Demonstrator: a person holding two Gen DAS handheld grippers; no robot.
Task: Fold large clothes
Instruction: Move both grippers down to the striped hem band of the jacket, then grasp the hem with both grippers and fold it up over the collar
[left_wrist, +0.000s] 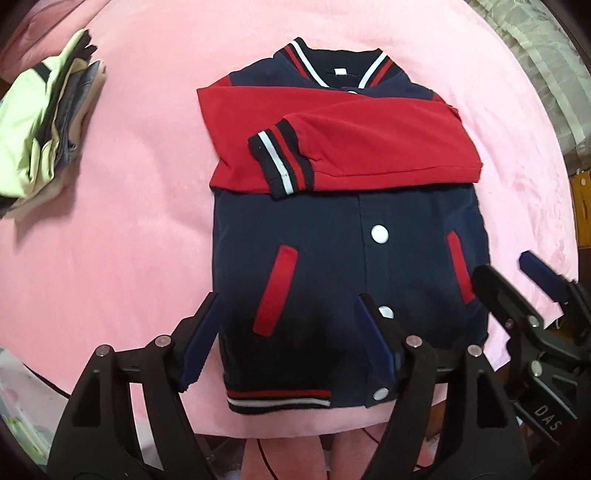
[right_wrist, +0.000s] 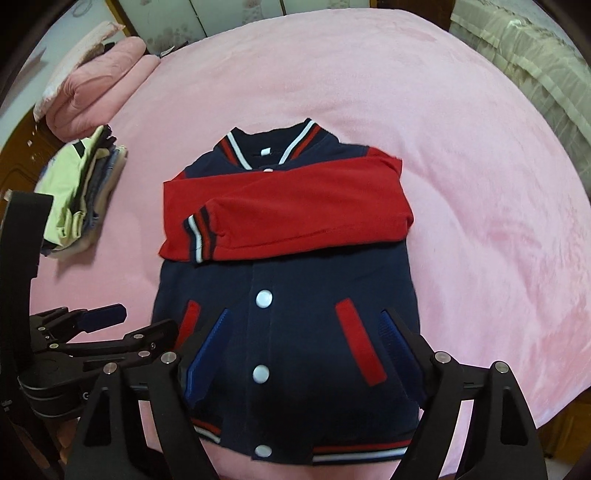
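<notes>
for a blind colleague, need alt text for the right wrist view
A navy jacket lies buttoned on a pink bed, both red sleeves folded across its chest. The open right gripper hovers above its hem.

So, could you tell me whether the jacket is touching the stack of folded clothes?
Apart. In the right wrist view a bare strip of pink blanket lies between the jacket and the stack of folded clothes; the left wrist view shows the same gap.
</notes>
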